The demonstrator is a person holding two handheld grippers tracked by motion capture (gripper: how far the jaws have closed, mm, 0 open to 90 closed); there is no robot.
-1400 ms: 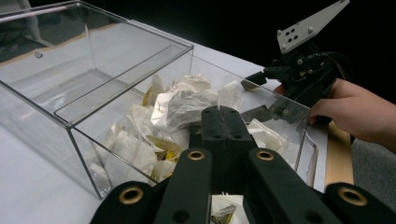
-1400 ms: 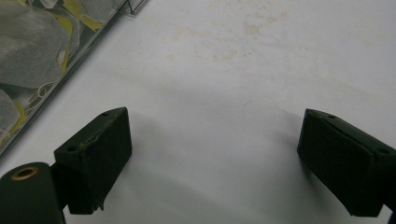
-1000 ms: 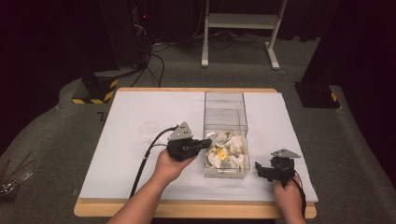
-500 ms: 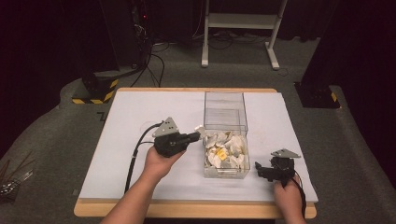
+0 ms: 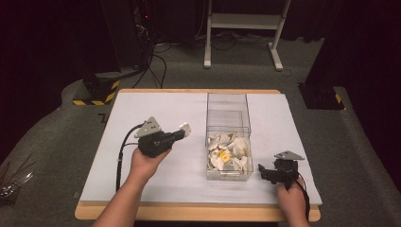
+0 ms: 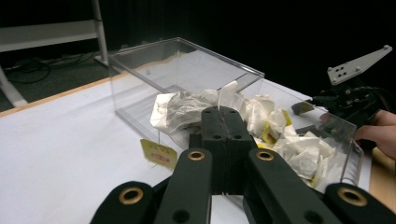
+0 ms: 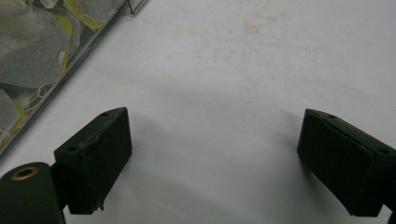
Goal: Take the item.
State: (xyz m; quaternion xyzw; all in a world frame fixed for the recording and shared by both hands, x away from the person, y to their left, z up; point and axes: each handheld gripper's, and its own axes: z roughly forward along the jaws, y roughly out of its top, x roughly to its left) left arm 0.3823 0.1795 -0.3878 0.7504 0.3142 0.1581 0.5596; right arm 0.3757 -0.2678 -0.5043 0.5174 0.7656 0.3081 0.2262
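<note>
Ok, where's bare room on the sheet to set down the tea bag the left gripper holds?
Free: the white sheet left of the clear box, beyond the left gripper and tea bag. Crowded: the box's near half, and the strip toward the right gripper.

A wooden table (image 5: 198, 211) under a white cover (image 5: 156, 113) is standing on grey carpet (image 5: 56, 142). Behind it, darkness is swallowing the room. A white metal stand (image 5: 243, 21) is rising at the back, black cables (image 5: 156, 61) are trailing across the floor, and yellow-and-black striped blocks (image 5: 97, 92) are sitting at the left.
</note>
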